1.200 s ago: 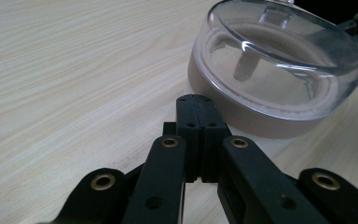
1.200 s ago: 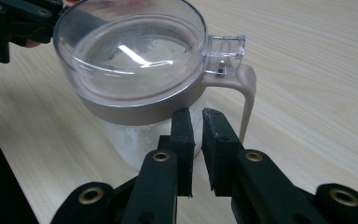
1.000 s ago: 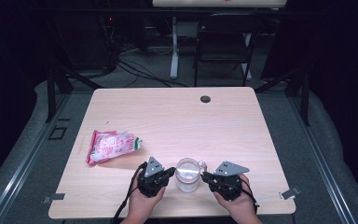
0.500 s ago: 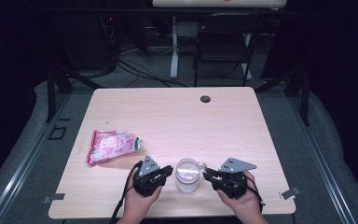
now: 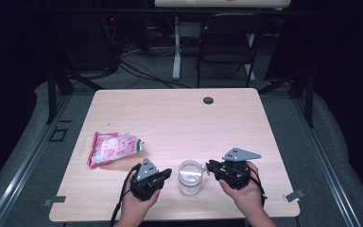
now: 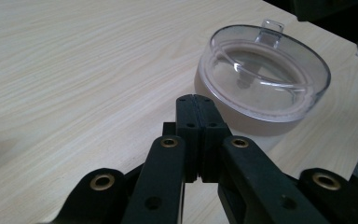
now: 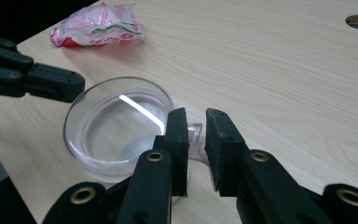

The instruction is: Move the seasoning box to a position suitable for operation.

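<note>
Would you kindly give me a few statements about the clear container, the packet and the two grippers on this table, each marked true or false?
1. The left gripper has its jaws pressed together with nothing between them. True.
2. The clear container stands between the two grippers. True.
3. The clear tab on the lid lies between the jaws of the right gripper. True.
4. The pink packet lies inside the container. False: it lies on the table, apart from the container.
5. The container has no lid. False: a clear lid sits on it.
</note>
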Action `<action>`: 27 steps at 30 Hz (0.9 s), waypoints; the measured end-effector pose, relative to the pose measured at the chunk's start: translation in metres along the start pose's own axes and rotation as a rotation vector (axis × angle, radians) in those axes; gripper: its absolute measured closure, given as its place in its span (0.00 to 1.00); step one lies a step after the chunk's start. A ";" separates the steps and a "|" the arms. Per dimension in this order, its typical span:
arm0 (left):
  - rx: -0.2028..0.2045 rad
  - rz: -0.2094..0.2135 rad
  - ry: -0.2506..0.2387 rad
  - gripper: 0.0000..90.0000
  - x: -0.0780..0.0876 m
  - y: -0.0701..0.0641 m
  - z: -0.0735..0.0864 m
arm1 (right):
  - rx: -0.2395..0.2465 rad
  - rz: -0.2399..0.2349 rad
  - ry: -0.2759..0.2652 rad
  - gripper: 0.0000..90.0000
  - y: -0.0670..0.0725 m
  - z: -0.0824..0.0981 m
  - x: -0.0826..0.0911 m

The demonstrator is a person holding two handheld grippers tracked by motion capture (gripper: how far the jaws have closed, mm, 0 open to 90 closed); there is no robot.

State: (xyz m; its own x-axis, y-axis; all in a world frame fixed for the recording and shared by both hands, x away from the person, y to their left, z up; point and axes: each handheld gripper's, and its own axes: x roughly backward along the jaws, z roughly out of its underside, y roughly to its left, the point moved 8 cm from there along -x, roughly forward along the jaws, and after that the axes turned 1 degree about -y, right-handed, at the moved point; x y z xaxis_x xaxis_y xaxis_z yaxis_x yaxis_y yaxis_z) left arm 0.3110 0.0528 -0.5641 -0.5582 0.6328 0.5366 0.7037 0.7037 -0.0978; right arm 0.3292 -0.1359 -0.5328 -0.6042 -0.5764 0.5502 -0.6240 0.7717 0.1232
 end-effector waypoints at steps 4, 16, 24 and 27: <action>-0.009 0.011 0.008 1.00 -0.002 -0.002 0.002 | 0.004 0.001 0.010 0.88 0.000 -0.001 -0.007; -0.020 0.049 0.031 1.00 -0.007 -0.012 0.007 | -0.011 0.002 0.016 0.90 -0.001 0.000 -0.014; -0.028 0.055 0.036 1.00 -0.009 -0.016 0.008 | -0.014 -0.012 0.015 0.91 -0.001 0.000 -0.014; -0.027 0.056 0.035 1.00 -0.009 -0.018 0.008 | -0.035 -0.024 0.008 0.92 -0.002 0.000 -0.014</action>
State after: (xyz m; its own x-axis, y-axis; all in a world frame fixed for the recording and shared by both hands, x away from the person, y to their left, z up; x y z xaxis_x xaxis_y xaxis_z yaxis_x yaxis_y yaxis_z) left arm 0.3002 0.0372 -0.5741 -0.5020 0.6588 0.5604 0.7452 0.6583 -0.1063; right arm 0.3389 -0.1298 -0.5411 -0.5852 -0.5924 0.5537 -0.6200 0.7670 0.1653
